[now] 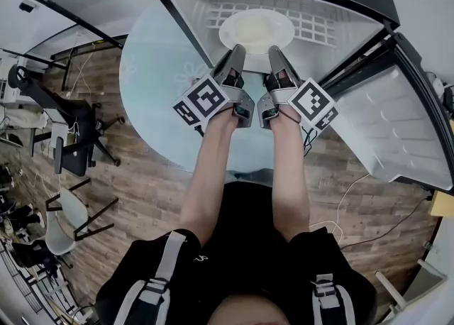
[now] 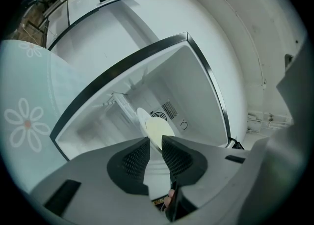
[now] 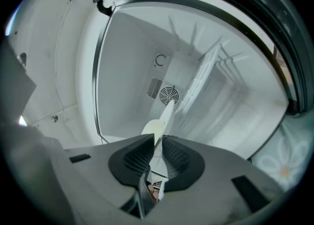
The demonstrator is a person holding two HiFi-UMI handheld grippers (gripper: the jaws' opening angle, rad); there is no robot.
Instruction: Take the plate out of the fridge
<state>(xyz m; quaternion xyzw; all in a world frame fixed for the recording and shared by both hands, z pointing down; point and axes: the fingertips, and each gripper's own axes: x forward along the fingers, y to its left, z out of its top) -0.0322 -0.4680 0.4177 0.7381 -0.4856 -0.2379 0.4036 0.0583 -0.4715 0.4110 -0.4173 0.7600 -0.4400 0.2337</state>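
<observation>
Plate [image 1: 255, 30]: near rim apparently clamped by left hand-held gripper [image 1: 236, 51] and right hand-held gripper [image 1: 275, 52]; inside fridge [image 1: 355, 6], withdrawal pending.

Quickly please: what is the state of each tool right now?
Left tool: closed on the rim of the plate.
Right tool: closed on the same plate's rim.

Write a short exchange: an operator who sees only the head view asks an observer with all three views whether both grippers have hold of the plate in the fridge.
Operator: Has the left gripper got the plate?
Observer: Yes. In the left gripper view its pads press on the rim.
Operator: And the right gripper?
Observer: That one too. The right gripper view shows the plate edge-on, pinched between that gripper's pads.
</observation>
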